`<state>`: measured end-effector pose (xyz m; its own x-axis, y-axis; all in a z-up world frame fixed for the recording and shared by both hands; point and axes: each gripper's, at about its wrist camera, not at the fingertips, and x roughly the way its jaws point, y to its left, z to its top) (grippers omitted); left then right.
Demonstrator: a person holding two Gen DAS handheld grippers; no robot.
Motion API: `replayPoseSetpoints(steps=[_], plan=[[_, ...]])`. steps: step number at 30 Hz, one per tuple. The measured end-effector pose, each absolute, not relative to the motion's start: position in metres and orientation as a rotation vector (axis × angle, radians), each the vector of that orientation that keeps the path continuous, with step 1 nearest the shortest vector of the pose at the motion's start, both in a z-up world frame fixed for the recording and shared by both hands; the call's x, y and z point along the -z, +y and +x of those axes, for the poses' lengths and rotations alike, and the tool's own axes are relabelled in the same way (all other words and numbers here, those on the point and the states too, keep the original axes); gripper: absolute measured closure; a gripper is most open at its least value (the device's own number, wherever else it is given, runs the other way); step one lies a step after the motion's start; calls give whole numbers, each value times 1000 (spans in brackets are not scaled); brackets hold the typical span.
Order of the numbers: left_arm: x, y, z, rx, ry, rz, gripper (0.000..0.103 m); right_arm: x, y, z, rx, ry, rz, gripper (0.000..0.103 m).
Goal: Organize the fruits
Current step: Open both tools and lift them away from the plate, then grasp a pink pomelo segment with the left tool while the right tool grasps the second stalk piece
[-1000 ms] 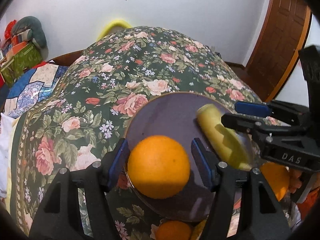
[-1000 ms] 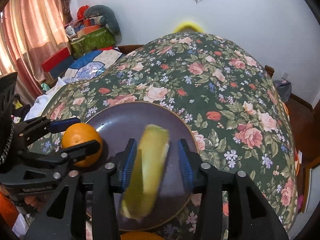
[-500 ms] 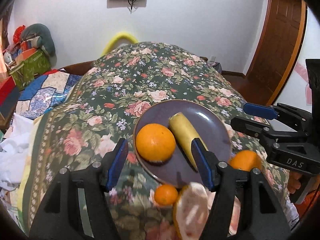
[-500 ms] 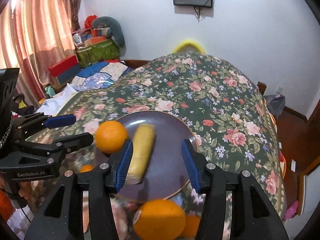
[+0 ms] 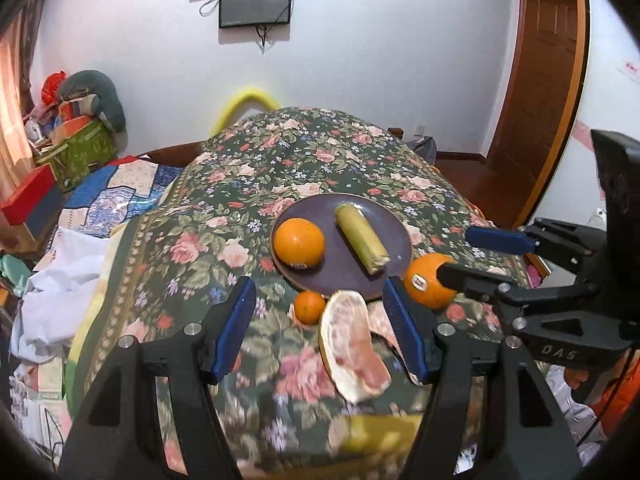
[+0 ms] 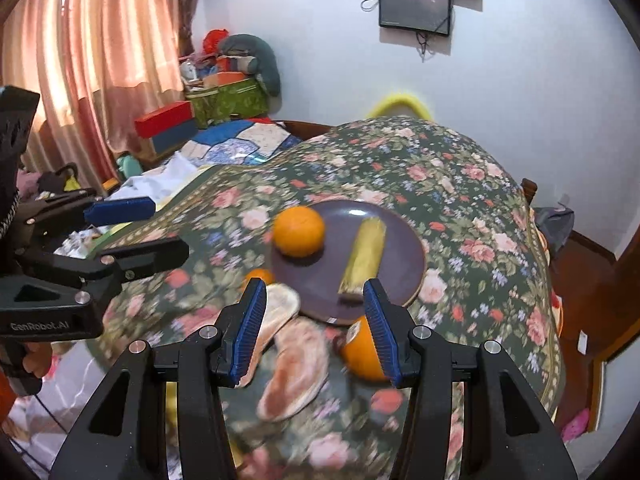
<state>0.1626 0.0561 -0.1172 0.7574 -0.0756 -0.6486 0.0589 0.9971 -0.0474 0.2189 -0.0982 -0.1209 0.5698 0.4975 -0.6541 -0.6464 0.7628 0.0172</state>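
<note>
Now orange (image 5: pixel 299 241) and banana (image 5: pixel 361 238) share plate (image 5: pixel 394 254)

White walls (image 5: pixel 360 60) close the room, with a dark screen (image 5: pixel 255 3) mounted high and its cables dangling. Pink curtains (image 6: pixel 100 40) glow with daylight on one side; a brown wooden door (image 5: pixel 536 100) stands on the other. A floral cloth (image 5: pixel 320 160) covers the table, and boxes and bundles (image 6: pixel 224 92) are piled in the corner.
</note>
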Motion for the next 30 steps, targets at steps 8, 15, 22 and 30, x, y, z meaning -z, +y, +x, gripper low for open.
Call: replayPoseSetpoints(steps=[8,15,22,30], plan=[[114,38,109,62,687,10,33,131,-98,177,-727,716,-251,56],[128,37,86,56,716,-19,33,151,-89,155,-772,755,-278,56],[145,51,77,13,756,-68,33,179,-72,148,-814,832,-320,56],[157,62,76,-2,777,-94,33,207,-53,148,-841,904,-374,56]])
